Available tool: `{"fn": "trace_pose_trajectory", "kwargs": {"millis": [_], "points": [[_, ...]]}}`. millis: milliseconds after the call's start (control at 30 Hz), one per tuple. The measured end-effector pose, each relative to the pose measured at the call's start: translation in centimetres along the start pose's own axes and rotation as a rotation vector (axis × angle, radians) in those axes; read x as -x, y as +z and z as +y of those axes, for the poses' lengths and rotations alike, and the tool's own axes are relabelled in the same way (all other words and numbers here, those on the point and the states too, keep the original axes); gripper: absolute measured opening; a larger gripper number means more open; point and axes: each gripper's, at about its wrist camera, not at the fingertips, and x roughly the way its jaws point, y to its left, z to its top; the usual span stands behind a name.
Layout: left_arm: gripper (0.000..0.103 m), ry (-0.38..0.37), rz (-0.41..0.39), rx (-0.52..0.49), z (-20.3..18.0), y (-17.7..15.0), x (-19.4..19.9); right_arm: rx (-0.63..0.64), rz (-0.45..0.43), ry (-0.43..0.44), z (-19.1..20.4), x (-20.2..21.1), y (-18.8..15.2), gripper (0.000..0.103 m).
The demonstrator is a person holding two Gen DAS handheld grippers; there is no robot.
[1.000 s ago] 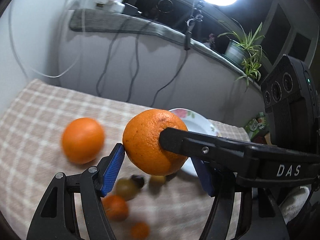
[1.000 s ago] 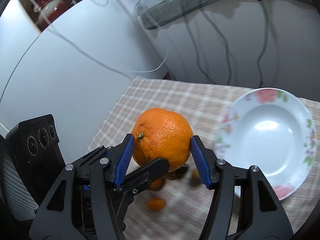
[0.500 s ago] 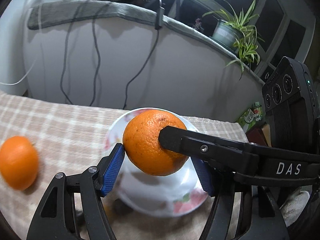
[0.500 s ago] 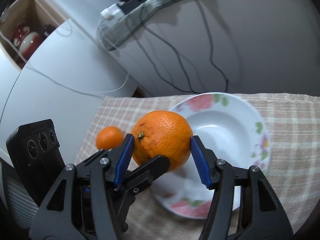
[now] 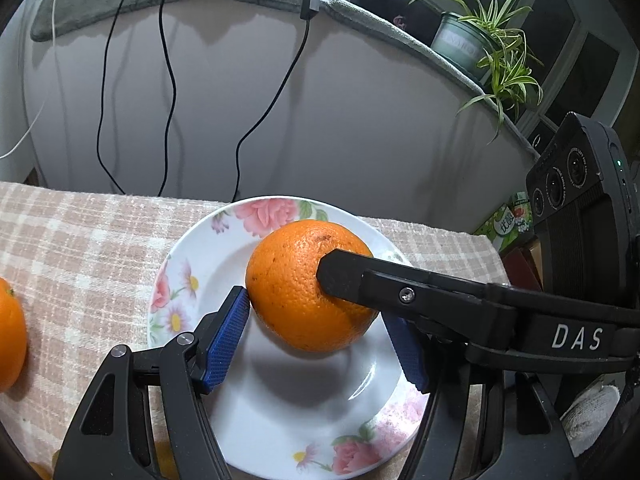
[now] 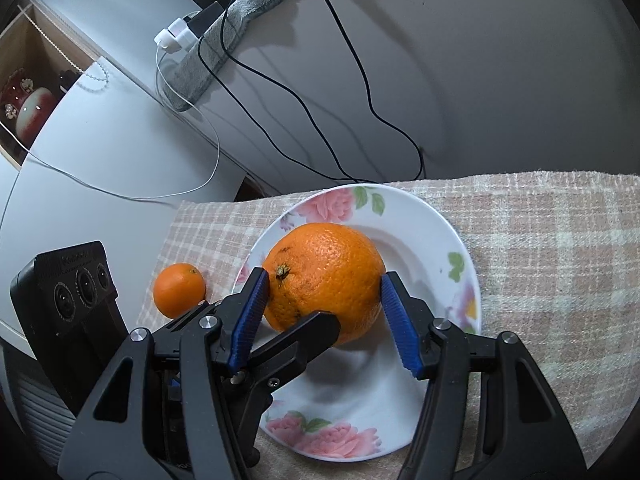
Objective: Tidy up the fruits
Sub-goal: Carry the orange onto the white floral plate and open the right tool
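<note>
A large orange (image 5: 296,292) (image 6: 324,276) hangs just above a white flowered plate (image 5: 192,248) (image 6: 440,232) on the checked cloth. My left gripper (image 5: 316,312) is shut on it, its blue pads pressing the two sides. My right gripper (image 6: 324,280) is shut on the same orange from a crossing direction. One black finger of the right gripper (image 5: 400,288) lies across the orange's front in the left wrist view, and a left gripper finger (image 6: 296,344) shows under it in the right wrist view. A smaller orange (image 5: 10,340) (image 6: 178,290) rests on the cloth left of the plate.
A beige checked cloth (image 5: 80,248) covers the table, which ends at a grey wall with hanging black cables (image 5: 168,92). A potted plant (image 5: 480,40) stands on the ledge above. Small fruits peek out at the bottom left (image 5: 164,460). A green box (image 5: 508,220) sits beyond the table's right end.
Both grippers carried the large orange from over the small fruits to above the plate and a little lower. The smaller orange slid to the left edge of the left wrist view.
</note>
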Motion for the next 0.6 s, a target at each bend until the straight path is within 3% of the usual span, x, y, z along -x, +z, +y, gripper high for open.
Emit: {"fn": "trace_pose_trajectory", "kwargs": {"millis": [267,400,600], "points": [[0.068,0.006,0.018,-0.003,0.0,0.4,-0.2,0.008,-0.006,-0.017,0.3,0.2,0.0,0.062],[0.069,0.018,0.018,0.013,0.4,0.4,0.2,0.033,-0.042,-0.063,1.0,0.8,-0.2,0.077],[0.069,0.035,0.001,-0.02,0.1,-0.3,1.8,0.059,-0.084,-0.121,2.1,2.1,-0.7,0.079]]}}
